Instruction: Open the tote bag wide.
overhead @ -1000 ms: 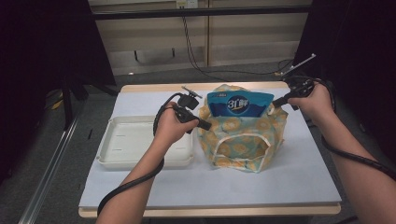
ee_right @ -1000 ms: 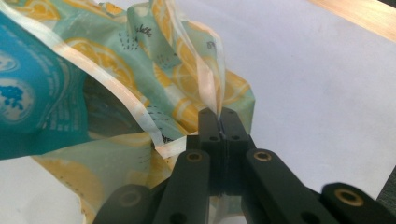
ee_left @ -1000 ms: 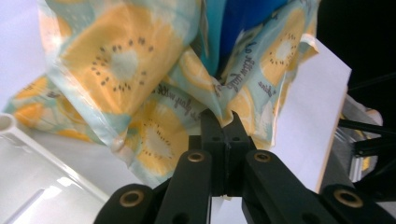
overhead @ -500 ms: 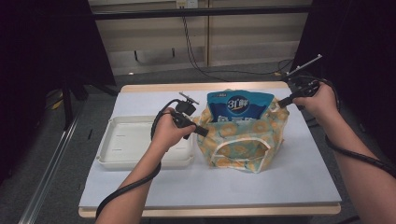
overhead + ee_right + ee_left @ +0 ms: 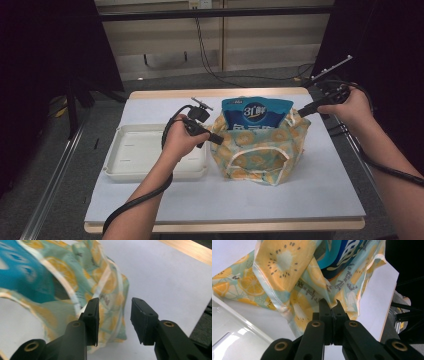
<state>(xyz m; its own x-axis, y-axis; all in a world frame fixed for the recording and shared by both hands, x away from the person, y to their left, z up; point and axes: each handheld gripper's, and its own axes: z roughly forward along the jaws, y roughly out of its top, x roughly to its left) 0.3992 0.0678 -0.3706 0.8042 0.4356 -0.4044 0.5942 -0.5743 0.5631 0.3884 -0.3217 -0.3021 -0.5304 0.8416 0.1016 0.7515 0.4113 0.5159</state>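
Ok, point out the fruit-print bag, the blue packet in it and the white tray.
fruit-print bag [image 5: 252, 157], high view, on its front panel.
blue packet [image 5: 256, 111], high view, on the printed top part above the bag's rim.
white tray [image 5: 137, 152], high view, on its bare floor.

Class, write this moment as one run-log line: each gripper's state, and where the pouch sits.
left gripper: shut on bag rim | right gripper: jaws just opening, nothing between | blue pouch: upright in fruit-print bag

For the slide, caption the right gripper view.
Right tool open, jaws just parted, beside the lemon-print fabric bag holding a blue packet.
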